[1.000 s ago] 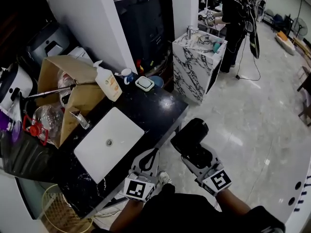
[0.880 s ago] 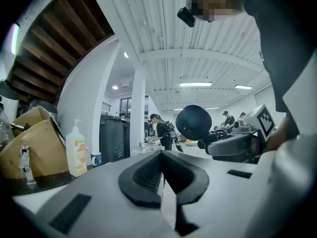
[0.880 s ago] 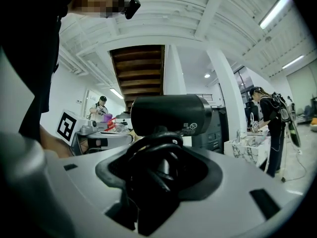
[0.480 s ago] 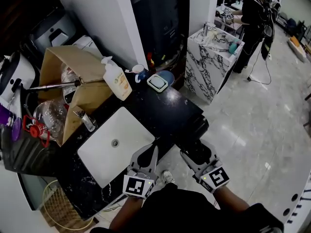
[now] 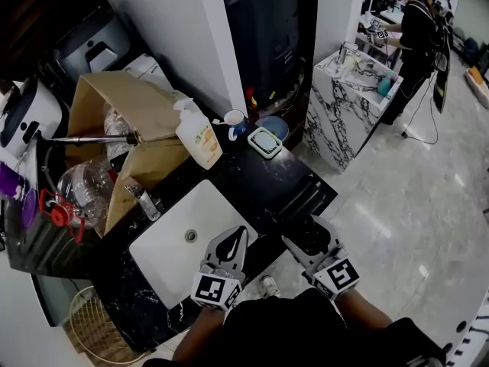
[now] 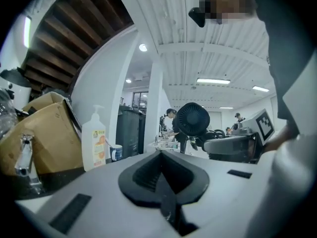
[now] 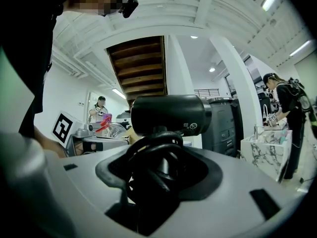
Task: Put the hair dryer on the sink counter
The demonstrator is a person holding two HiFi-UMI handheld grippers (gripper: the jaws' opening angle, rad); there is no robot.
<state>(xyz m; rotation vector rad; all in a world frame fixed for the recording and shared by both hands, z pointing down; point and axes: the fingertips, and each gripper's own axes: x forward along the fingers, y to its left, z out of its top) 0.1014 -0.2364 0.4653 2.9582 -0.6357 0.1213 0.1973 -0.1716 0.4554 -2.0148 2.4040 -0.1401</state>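
Jaws of the right gripper (image 7: 154,175) are clamped on the handle and looped cord of the black hair dryer (image 7: 168,114), its barrel lying crosswise above them, likely so the cord travels with it instead of dangling. The left gripper (image 6: 161,170), at the dryer's 9 o'clock, has its jaws pressed together on nothing. In the head view the dryer hangs at the near edge of the sink counter (image 5: 286,182), whose bare black patch at its 12 o'clock, between the basin (image 5: 164,243) and the soap dish (image 5: 267,141), looks like the landing spot.

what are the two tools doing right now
left tool: closed, empty
right tool: closed on the hair dryer
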